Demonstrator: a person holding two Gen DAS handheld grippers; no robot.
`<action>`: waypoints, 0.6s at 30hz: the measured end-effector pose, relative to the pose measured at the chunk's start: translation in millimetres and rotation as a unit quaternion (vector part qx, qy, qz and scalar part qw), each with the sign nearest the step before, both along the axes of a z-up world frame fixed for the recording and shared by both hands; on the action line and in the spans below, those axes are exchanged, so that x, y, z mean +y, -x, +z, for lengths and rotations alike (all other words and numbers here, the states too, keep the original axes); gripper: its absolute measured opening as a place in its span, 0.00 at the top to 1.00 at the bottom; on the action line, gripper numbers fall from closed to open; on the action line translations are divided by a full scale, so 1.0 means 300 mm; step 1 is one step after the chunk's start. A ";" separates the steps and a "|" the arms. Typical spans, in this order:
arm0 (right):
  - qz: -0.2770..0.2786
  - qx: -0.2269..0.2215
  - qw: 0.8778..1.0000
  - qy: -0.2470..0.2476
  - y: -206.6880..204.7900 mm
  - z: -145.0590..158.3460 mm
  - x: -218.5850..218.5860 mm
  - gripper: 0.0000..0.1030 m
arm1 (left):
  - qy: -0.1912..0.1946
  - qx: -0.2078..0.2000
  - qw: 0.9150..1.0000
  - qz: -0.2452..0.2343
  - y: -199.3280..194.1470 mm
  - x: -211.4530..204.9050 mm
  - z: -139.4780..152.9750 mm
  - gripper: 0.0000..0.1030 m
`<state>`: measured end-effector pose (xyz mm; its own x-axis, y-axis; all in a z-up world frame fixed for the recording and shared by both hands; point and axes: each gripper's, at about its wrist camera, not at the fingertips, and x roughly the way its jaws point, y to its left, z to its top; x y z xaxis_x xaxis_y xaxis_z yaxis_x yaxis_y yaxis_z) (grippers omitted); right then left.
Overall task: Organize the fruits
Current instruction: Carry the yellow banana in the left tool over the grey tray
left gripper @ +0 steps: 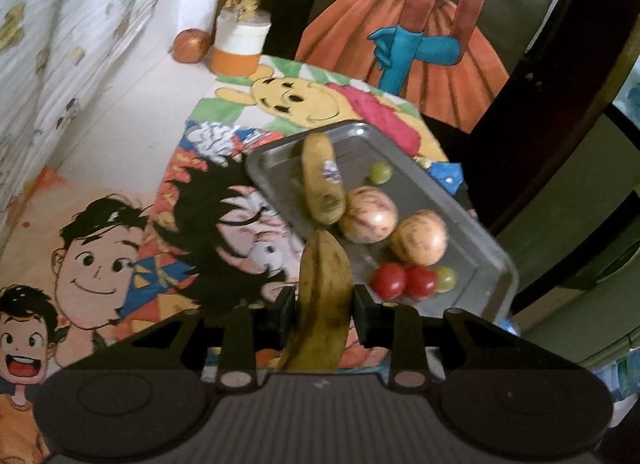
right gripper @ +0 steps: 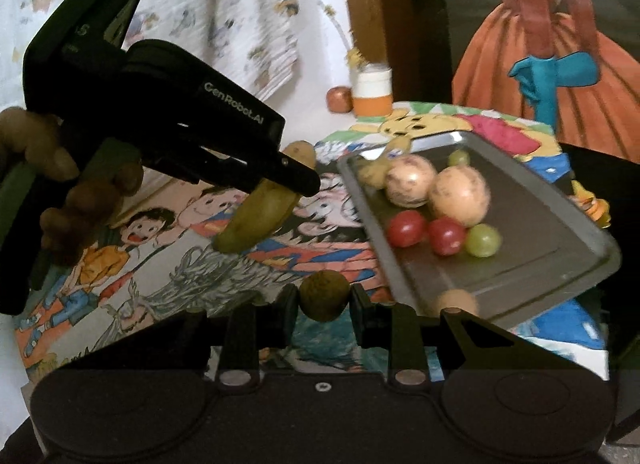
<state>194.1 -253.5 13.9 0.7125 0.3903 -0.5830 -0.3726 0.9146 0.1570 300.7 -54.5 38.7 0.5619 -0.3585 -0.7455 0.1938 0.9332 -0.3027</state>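
Left gripper (left gripper: 325, 300) is clamped on a spotty banana (left gripper: 322, 304), lower centre. Right gripper (right gripper: 325, 296) pinches a small brown round fruit (right gripper: 324, 295) beside the metal tray (right gripper: 560, 223).

tabletop (left gripper: 132, 103) white, largely covered by cartoon-print sheets (left gripper: 120, 264). a metal tray (left gripper: 492, 248) lies on the sheets at the right, near the tabletop's edge. at the far end, just beside each other: an orange-banded white jar (left gripper: 239, 43) and a copper-coloured ball (left gripper: 191, 45).
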 end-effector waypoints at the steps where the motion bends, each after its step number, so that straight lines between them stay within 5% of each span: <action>1: -0.005 -0.004 1.000 -0.002 0.003 0.007 -0.015 0.71 | 0.003 -0.004 1.000 0.000 0.003 -0.012 0.008 0.68; 18: -0.116 -0.050 0.992 0.007 -0.043 0.086 -0.269 0.71 | 0.092 -0.042 0.995 0.020 -0.016 -0.179 0.043 0.69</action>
<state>206.9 -334.1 39.7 0.8372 0.2018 -0.5082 -0.1650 0.9793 0.1170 305.3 -108.3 51.6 0.6358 -0.4607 -0.6193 0.1884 0.8707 -0.4543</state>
